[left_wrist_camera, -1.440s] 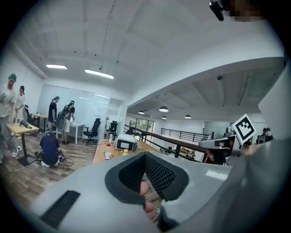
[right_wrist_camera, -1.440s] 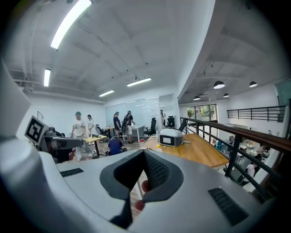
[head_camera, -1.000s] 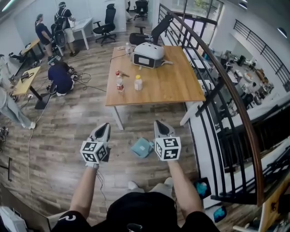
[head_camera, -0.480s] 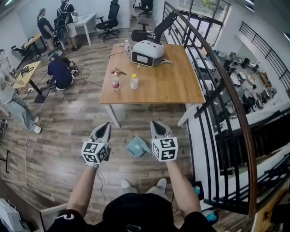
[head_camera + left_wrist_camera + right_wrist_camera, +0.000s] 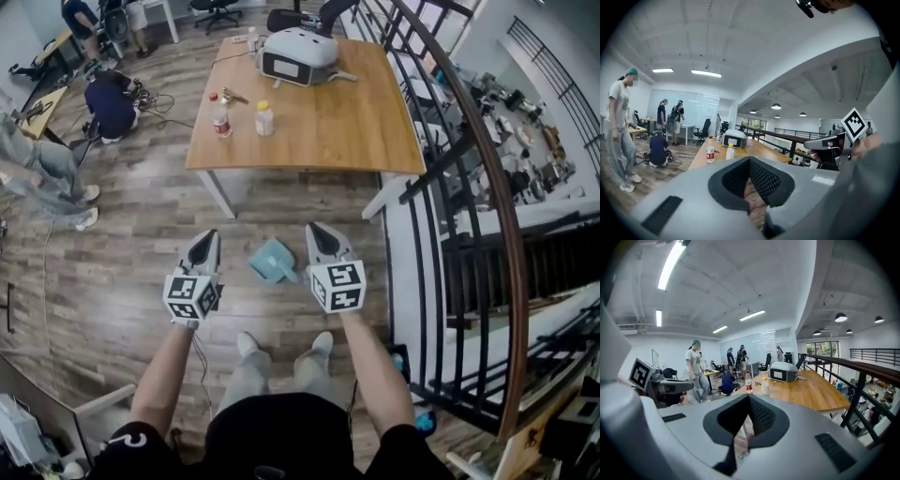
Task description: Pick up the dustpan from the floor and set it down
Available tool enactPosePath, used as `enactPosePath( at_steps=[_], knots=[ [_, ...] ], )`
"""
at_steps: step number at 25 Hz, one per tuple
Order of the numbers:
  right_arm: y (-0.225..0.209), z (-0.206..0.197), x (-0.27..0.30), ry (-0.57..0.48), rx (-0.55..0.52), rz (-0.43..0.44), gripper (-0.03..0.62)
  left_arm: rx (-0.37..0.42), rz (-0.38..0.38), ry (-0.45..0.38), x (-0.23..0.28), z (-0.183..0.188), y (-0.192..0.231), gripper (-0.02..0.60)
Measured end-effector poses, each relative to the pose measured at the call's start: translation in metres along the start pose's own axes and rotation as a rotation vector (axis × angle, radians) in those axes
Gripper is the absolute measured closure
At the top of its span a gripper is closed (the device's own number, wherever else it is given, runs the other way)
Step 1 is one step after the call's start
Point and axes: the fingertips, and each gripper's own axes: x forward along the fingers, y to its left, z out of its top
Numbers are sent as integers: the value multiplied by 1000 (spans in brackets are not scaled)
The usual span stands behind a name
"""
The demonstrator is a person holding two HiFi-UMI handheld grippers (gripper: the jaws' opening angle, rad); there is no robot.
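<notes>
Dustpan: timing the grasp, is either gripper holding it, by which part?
Nothing held: dustpan lies on the floor; left gripper and right gripper shut, empty.

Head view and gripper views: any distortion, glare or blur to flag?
Head view: sharp, evenly lit; fisheye bows the railing; dustpan clear. Left gripper view: dark round vignette; left gripper soft, filling the lower half. Right gripper view: same vignette, ceiling light glaring.

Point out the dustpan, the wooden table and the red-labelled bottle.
dustpan [image 5: 270, 259], head view, middle of its blue pan.
table [image 5: 328, 127], head view, bare wooden top.
bottle [image 5: 221, 121], head view, its labelled body.
</notes>
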Motion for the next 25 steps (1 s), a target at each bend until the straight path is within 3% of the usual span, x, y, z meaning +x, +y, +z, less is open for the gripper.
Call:
enactPosePath(
  at_steps=[8, 13, 14, 16, 25],
  knots=[
    [-8, -86, 36, 101, 11, 22, 605, -44, 34, 57, 11, -78, 19, 586],
    [5, -149, 65, 156, 15, 54, 602, -24, -7, 106, 20, -129, 19, 586],
    [8, -163, 71, 168, 16, 66, 589, -18, -15, 116, 22, -138, 18, 586],
    [13, -189, 83, 200, 12, 90, 504, -11, -27, 131, 27, -156, 19, 586],
    [28, -305, 128, 356, -53, 163, 407, -45, -35, 163, 38, -214, 39, 586]
  ],
)
